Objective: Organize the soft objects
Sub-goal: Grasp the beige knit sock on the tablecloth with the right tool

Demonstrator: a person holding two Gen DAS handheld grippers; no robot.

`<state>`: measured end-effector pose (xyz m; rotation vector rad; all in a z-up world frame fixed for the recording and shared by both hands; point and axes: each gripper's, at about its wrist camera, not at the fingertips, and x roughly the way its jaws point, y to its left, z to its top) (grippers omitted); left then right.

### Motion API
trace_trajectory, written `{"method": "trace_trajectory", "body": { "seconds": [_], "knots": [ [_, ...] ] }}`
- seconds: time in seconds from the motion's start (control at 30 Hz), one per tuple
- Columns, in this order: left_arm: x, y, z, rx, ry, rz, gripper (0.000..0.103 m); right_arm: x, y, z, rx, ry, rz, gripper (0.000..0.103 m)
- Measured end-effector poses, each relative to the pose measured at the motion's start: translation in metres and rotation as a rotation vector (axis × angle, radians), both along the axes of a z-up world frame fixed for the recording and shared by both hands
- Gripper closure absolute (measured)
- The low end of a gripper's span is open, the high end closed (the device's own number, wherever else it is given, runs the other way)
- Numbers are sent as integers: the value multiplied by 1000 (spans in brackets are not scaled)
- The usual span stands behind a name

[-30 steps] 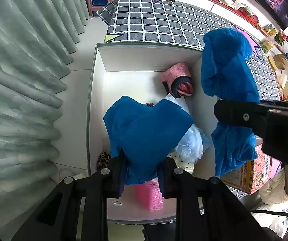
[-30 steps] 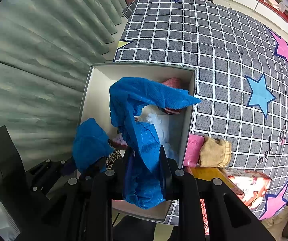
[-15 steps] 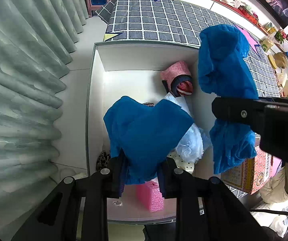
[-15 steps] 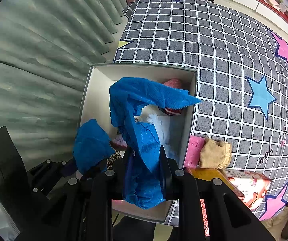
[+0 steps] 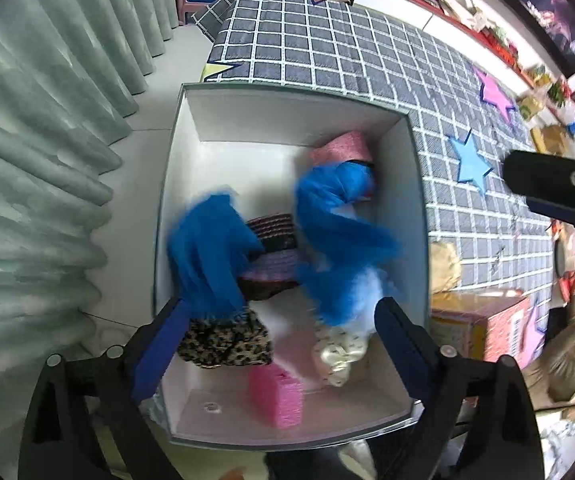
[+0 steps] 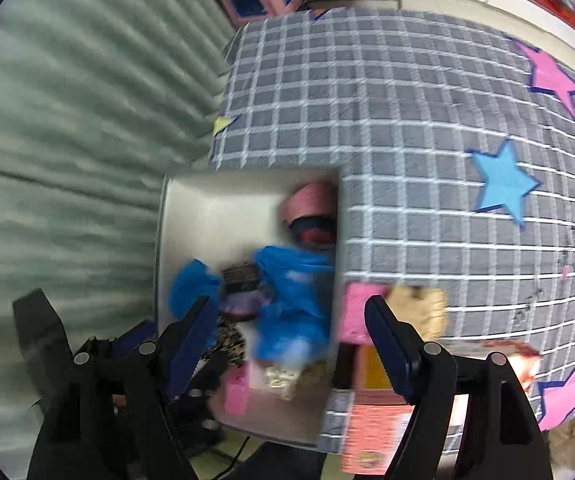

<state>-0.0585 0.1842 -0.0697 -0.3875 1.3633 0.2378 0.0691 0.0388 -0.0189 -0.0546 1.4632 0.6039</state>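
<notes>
— What is in the white box (image 5: 415, 200)?

— A crumpled, blurred blue cloth (image 5: 339, 240), soft folds over a leopard-print piece (image 5: 223, 344) and a pink sponge block (image 5: 277, 400).

— And the tongs?

— The left tongs (image 5: 271, 344) and the right tongs (image 6: 287, 332) have just been opening; both gape wide, holding nothing. Only the far left corner of the box floor is bare.
</notes>
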Motion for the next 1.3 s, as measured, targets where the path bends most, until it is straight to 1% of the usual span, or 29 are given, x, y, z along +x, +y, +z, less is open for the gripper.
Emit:
{"method": "trace_trajectory", "body": {
  "seconds": [0.03, 0.1, 0.13, 0.17, 0.23, 0.27, 0.37, 0.43, 0.47, 0.57, 0.73, 0.83, 0.87, 0.93, 1.0, 1.03, 1.13, 1.2, 1.23, 1.27, 1.3],
  "knots": [
    [1, -1, 3, -15, -15, 10, 1, 10, -13, 3, -12, -18, -19, 25],
    [3, -3, 8, -29, -39, 18, 0, 24, -36, 0, -48, -26, -52, 15],
    [5, -6, 12, -31, -46, 18, 0, 31, -46, -5, -69, -18, -68, 15],
    [7, -8, 12, -29, -46, 17, 0, 38, -58, -13, -96, 6, -87, 15],
    [10, -14, 15, -19, -39, 15, 0, 50, -77, -38, -139, 85, -112, 15],
    [11, -18, 15, -14, -31, 14, 0, 54, -85, -56, -156, 144, -116, 15],
    [12, -27, 14, -4, -3, 14, 0, 56, -90, -94, -181, 254, -76, 15],
    [10, -33, 12, 1, 22, 23, 0, 57, -85, -116, -211, 286, -26, 15],
    [10, -35, 11, 2, 32, 29, 0, 56, -77, -126, -226, 287, 11, 15],
    [2, -43, 9, 7, 65, 59, 0, 58, -58, -141, -223, 262, 115, 15],
    [-9, -53, 9, 10, 96, 135, 0, 43, -15, -166, -199, 222, 426, 15],
    [-12, -60, 9, 17, 114, 177, 0, 32, 0, -178, -205, 198, 555, 15],
    [-13, -62, 10, 19, 117, 191, 0, 27, 5, -183, -200, 182, 606, 15],
    [-13, -66, 11, 19, 118, 214, 0, 19, 11, -187, -216, 140, 668, 14],
    [-12, -69, 11, 17, 121, 228, 0, 12, 15, -182, -247, 35, 704, 14],
    [-10, -71, 12, 18, 121, 231, 0, 13, 12, -178, -268, -18, 694, 14],
    [-5, -73, 12, 20, 122, 231, 0, 33, -8, -171, -356, -90, 559, 14],
    [-1, -74, 15, 22, 113, 229, 0, 63, -38, -167, -529, -213, 415, 14],
    [0, -74, 17, 25, 108, 224, 0, 76, -51, -164, -553, -231, 361, 14],
    [3, -75, 18, 29, 105, 219, 0, 95, -75, -159, -533, -195, 264, 14],
    [5, -75, 18, 32, 104, 214, 0, 104, -90, -155, -479, -138, 205, 14]
  ]
}}
